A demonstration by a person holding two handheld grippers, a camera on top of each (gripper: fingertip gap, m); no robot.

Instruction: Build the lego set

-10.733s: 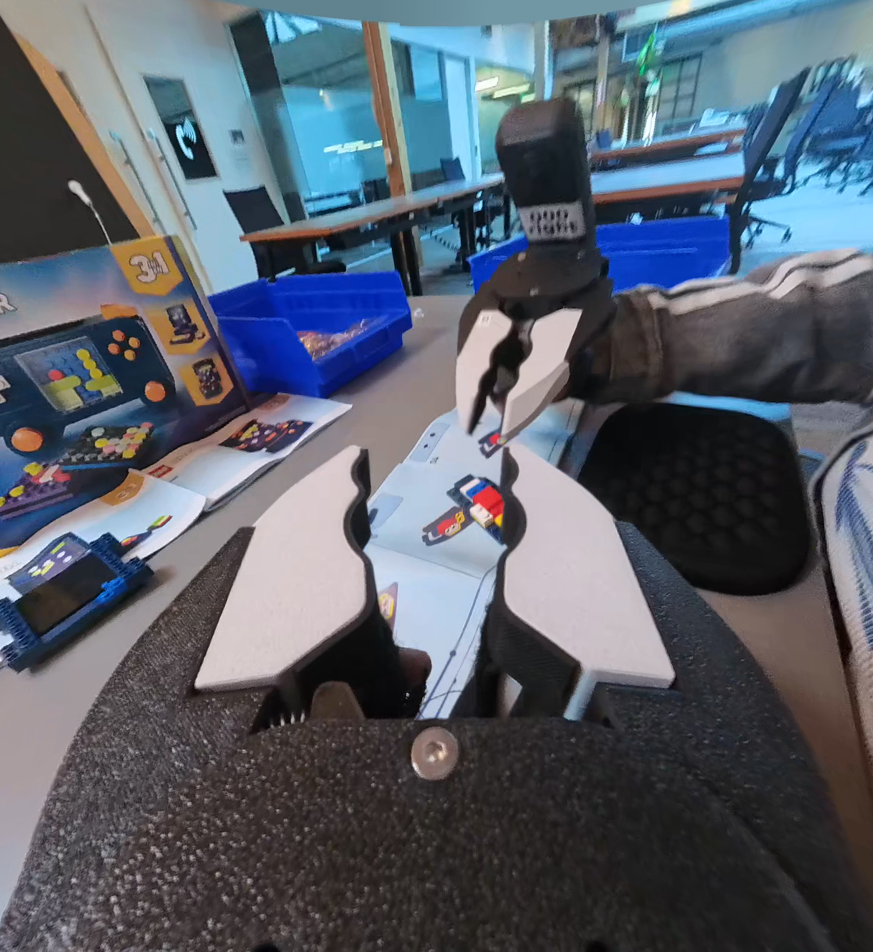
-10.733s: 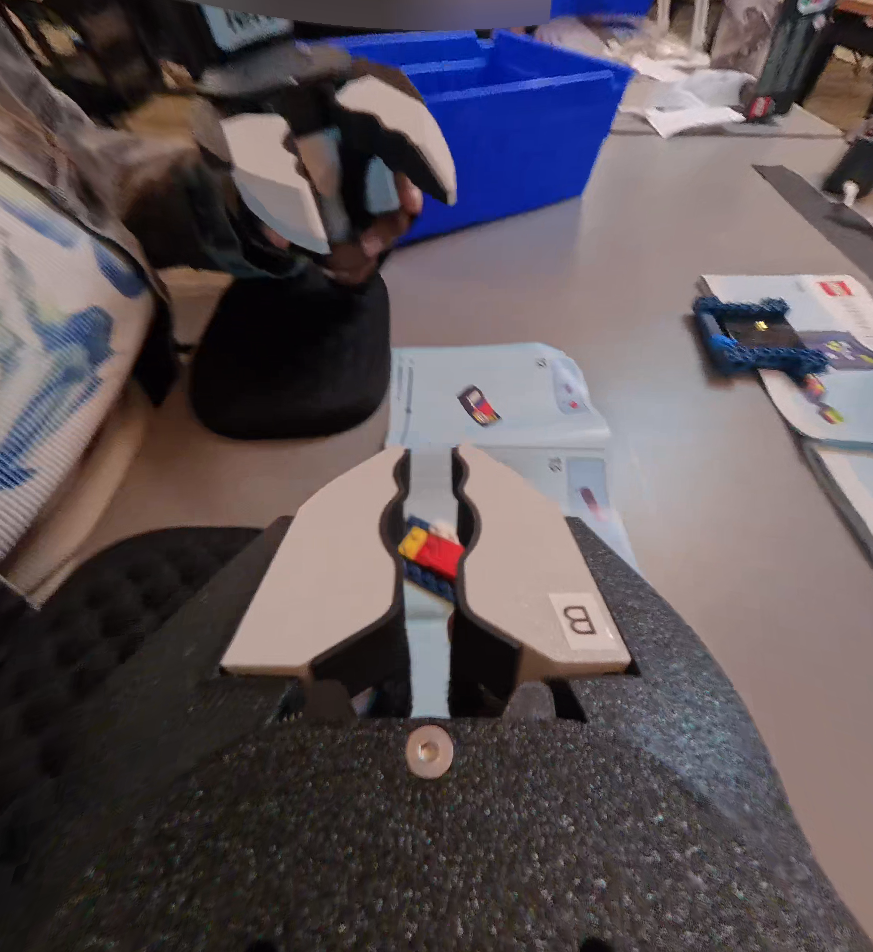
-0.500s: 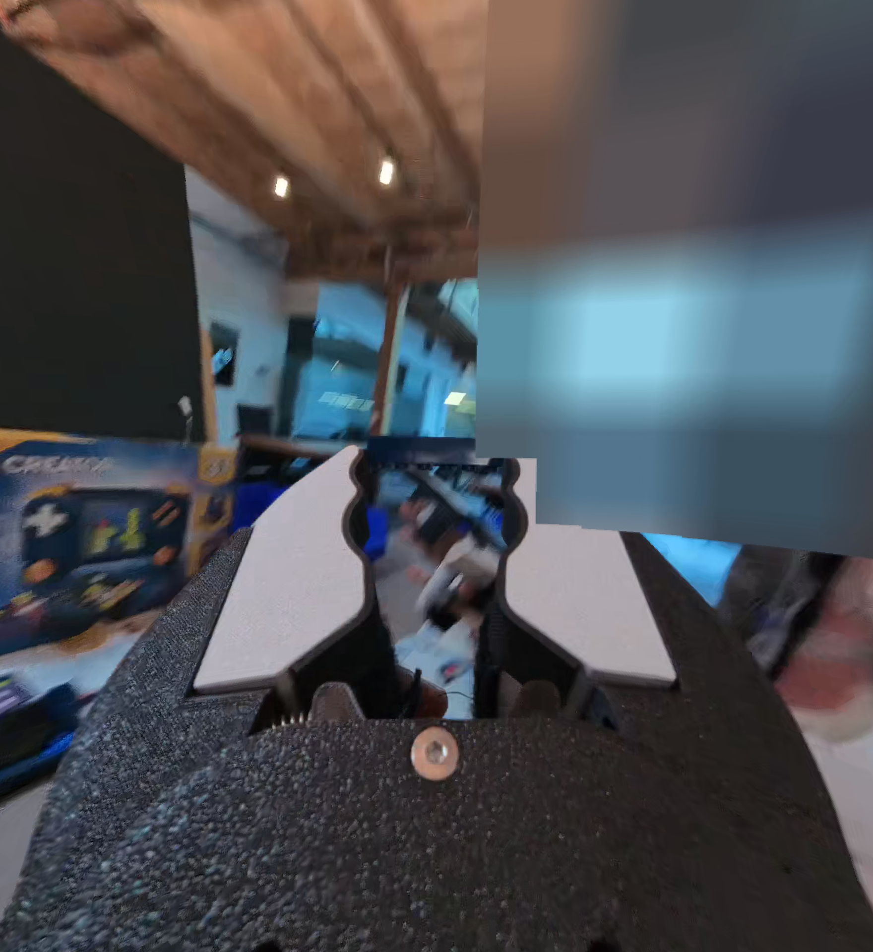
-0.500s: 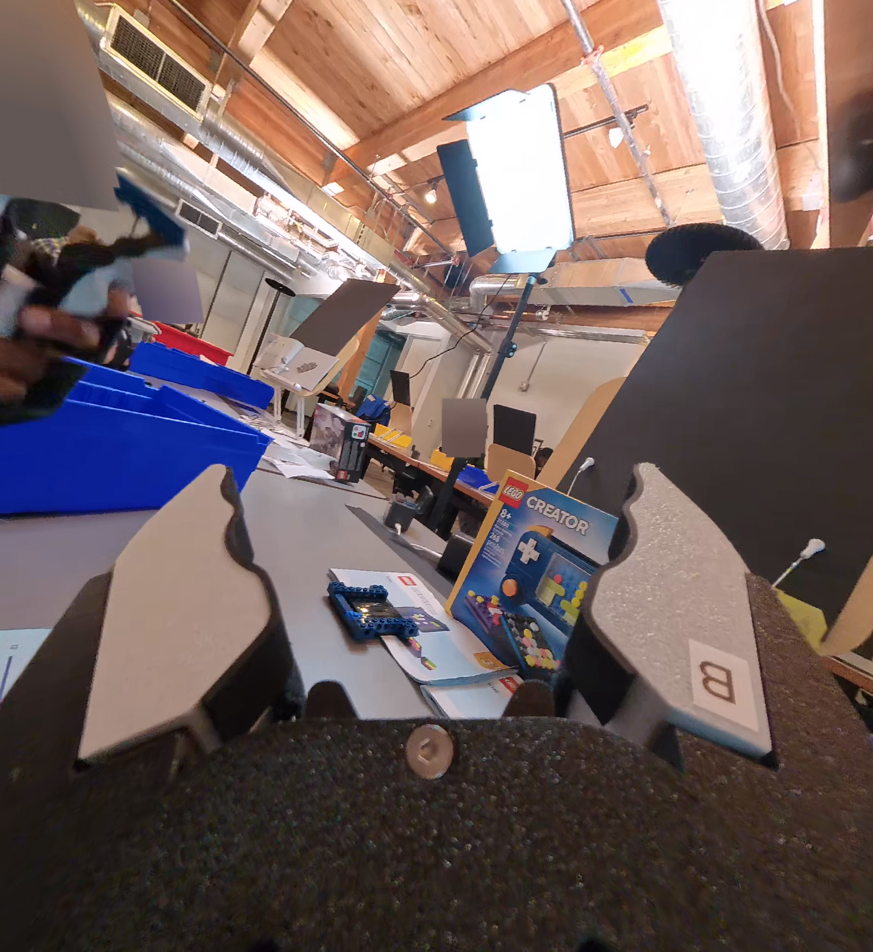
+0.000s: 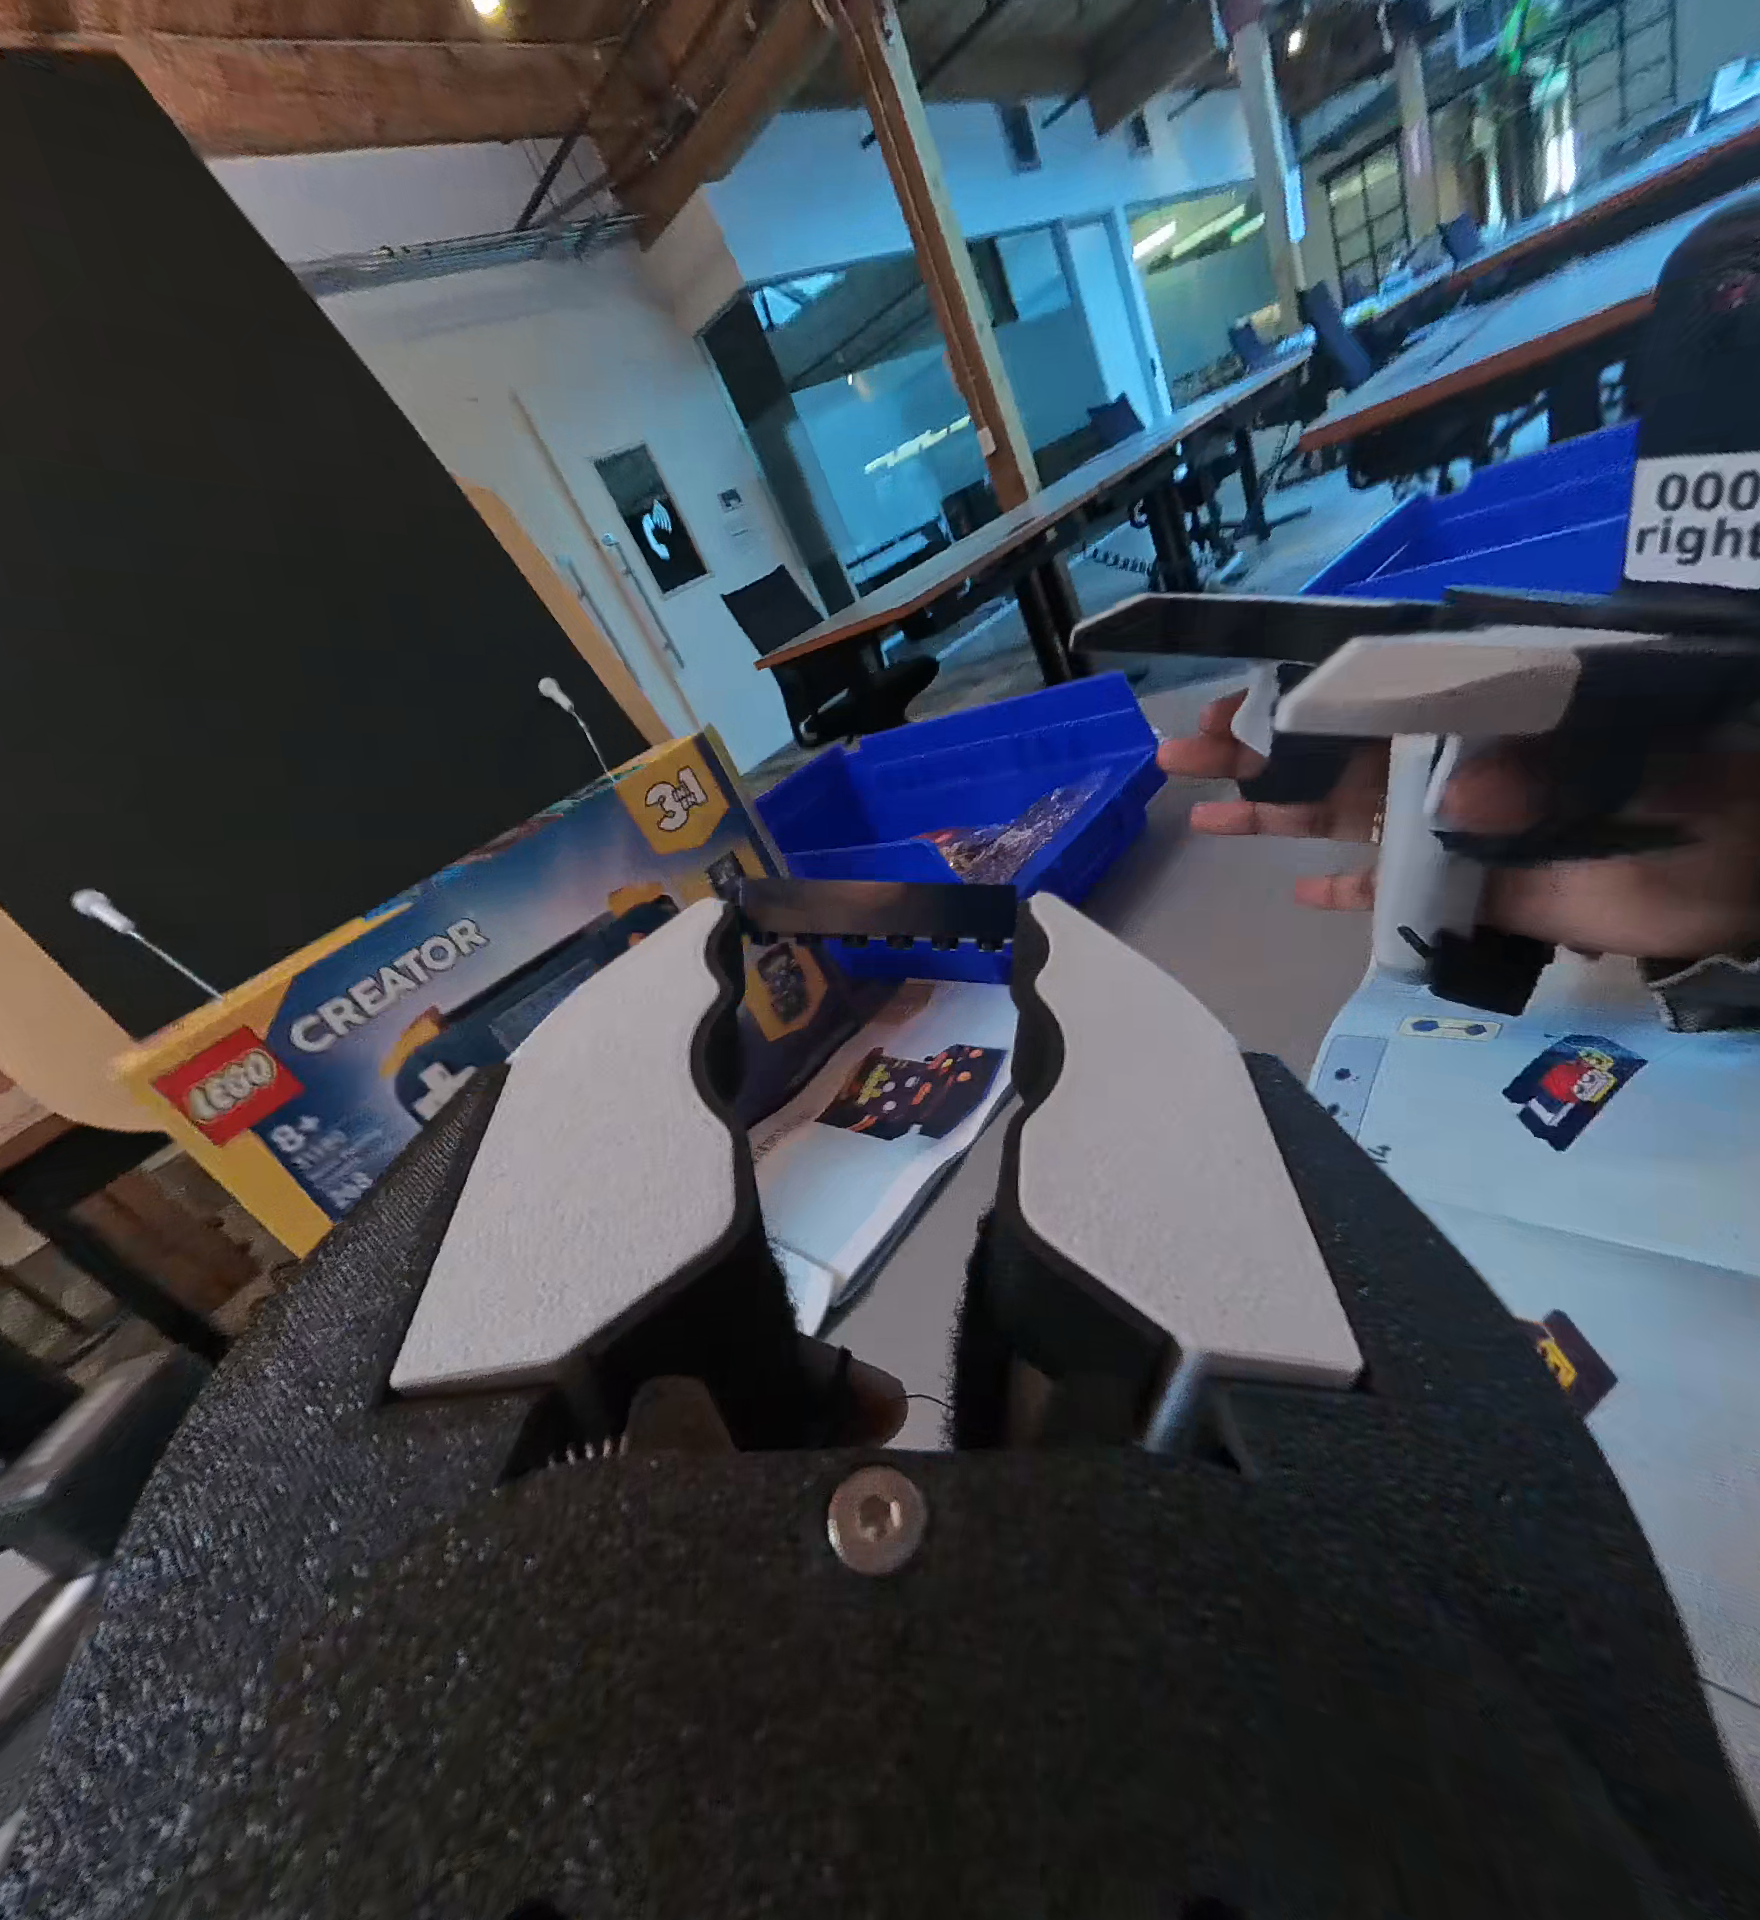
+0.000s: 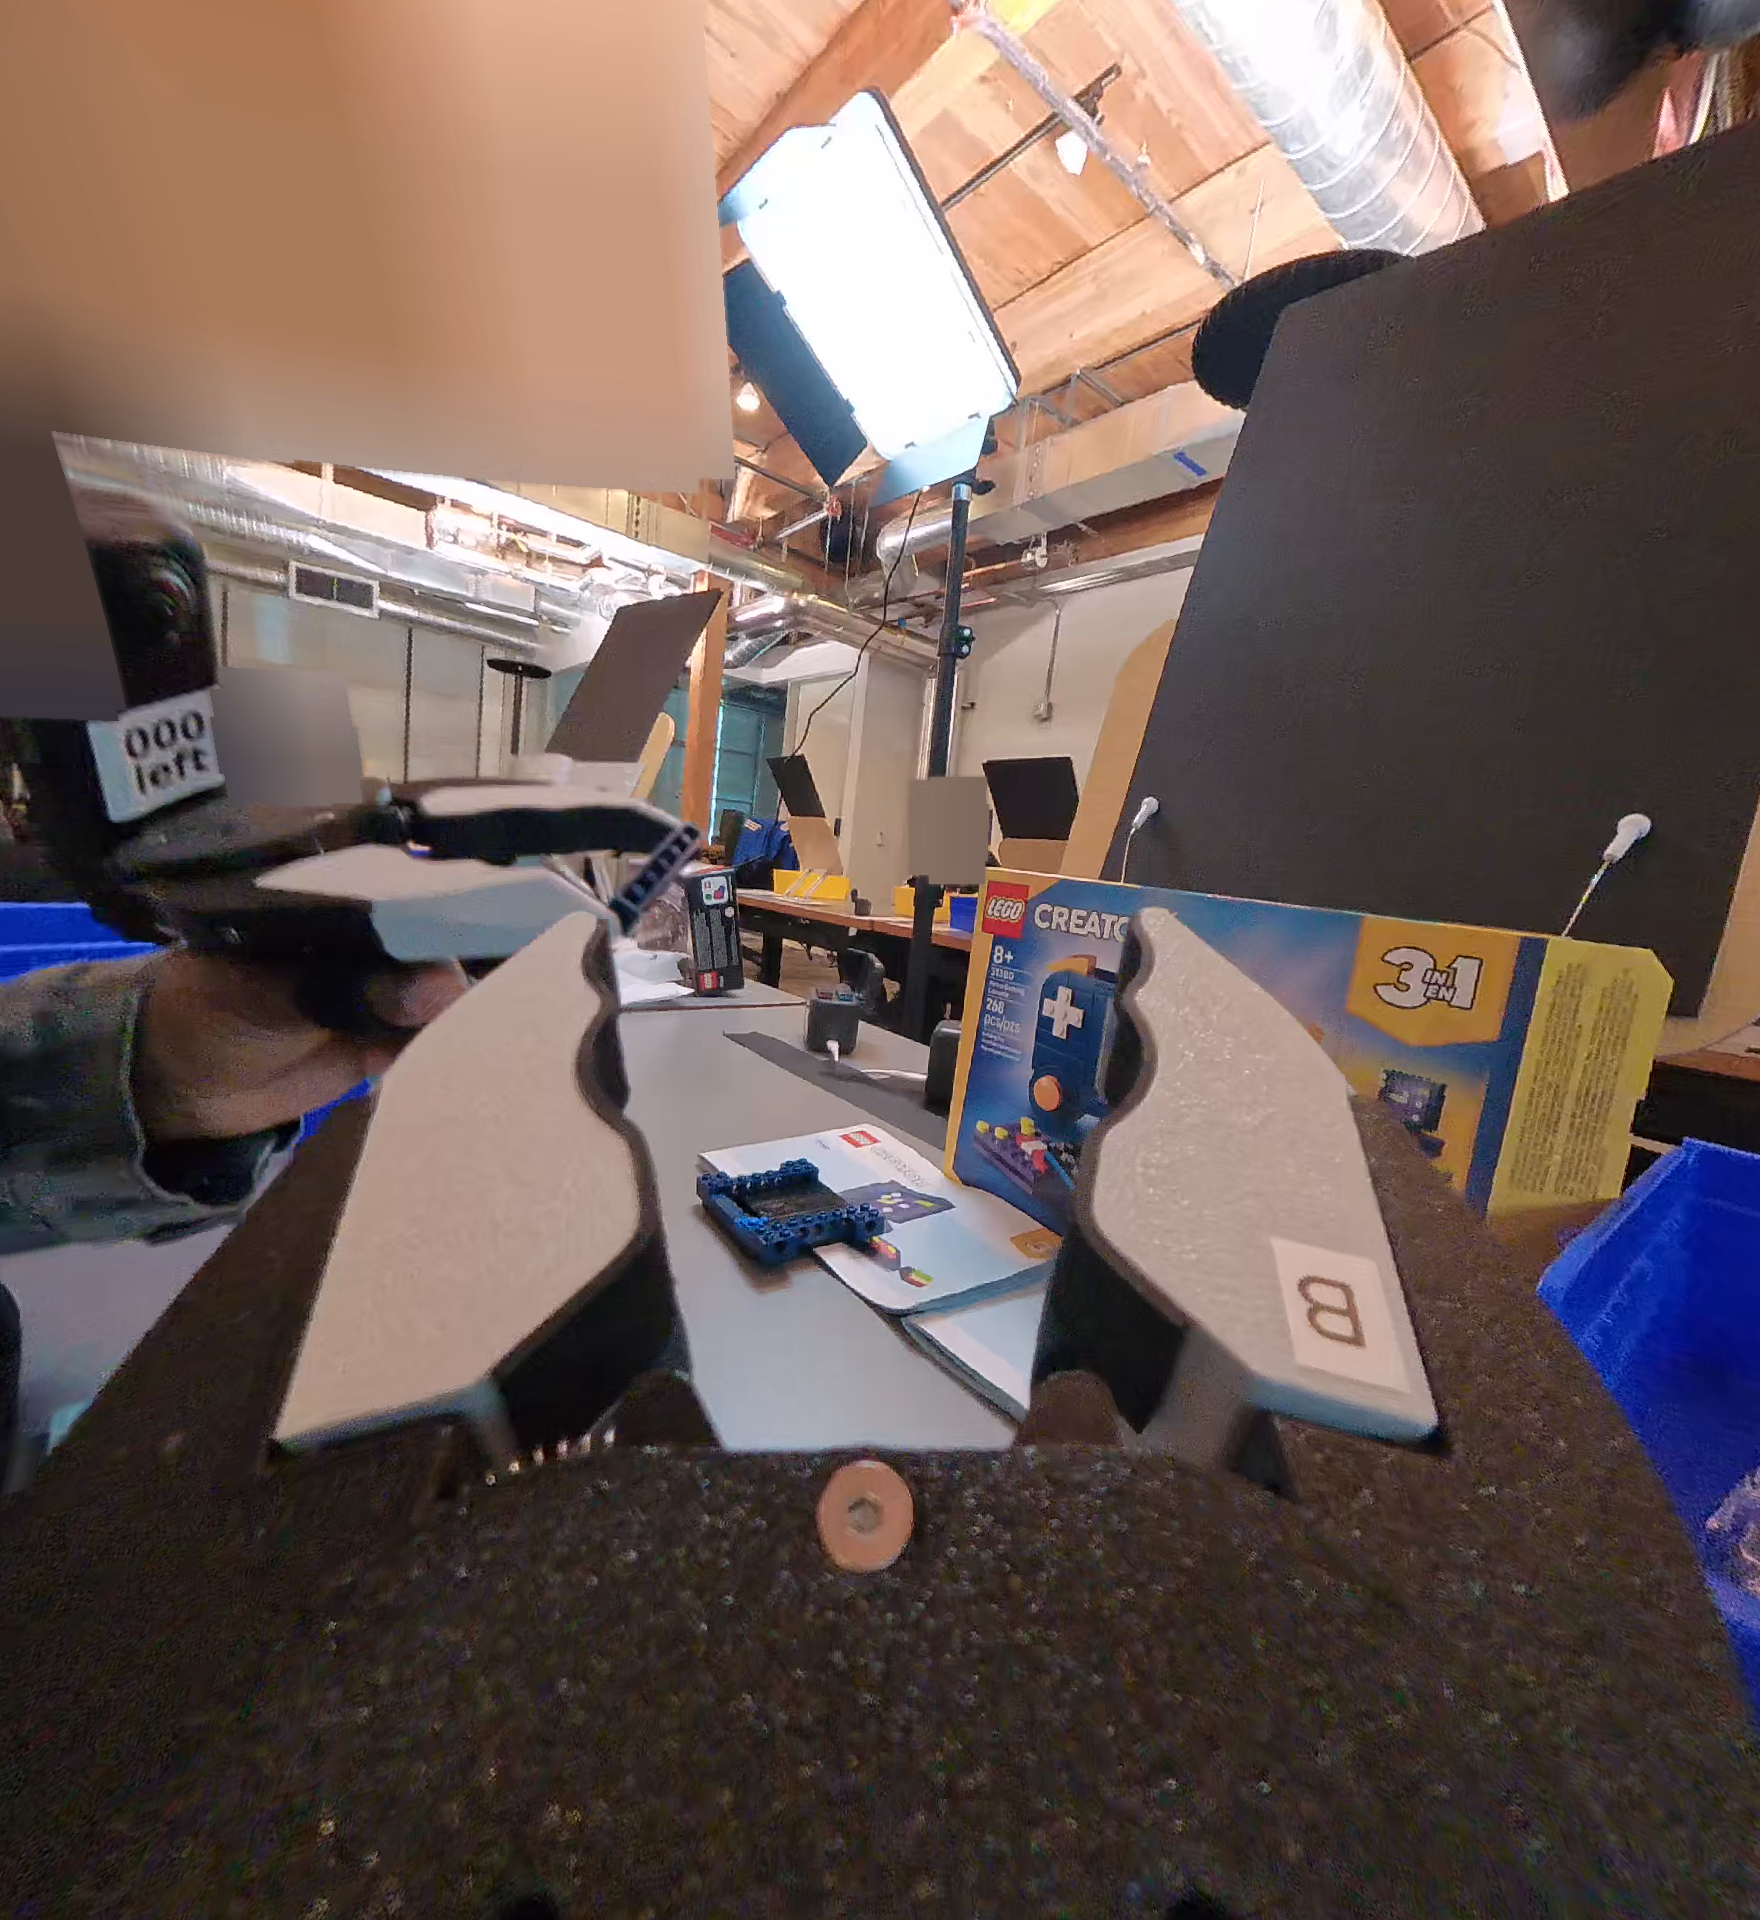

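Observation:
My left gripper (image 5: pixel 876 945) is shut on a thin dark blue studded plate (image 5: pixel 876 916), held flat across its two fingertips above the table. The right wrist view shows that same gripper at the left, with the blue plate (image 6: pixel 660 864) sticking out of its tips. My right gripper (image 6: pixel 865 925) is open with nothing between its fingers. In the left wrist view it (image 5: pixel 1182 670) is raised at the right, turned on its side, with a hand around it. A blue brick frame (image 6: pixel 788 1210) lies on a booklet on the table beyond the right fingers.
A toy box (image 5: pixel 408 1039) stands at the back, also in the right wrist view (image 6: pixel 1375 1039). A blue bin (image 5: pixel 969 790) of bagged parts sits behind an open booklet (image 5: pixel 1634 1164). Another blue bin (image 6: pixel 1707 1403) is at the right. A small dark box (image 6: pixel 715 935) stands farther back on the grey table (image 6: pixel 803 1361).
Both views have dropped from the ceiling toward the table. My right jaws have narrowed but stay open on nothing. The left still holds the dark plate. Long before, the right held a small coloured brick piece.

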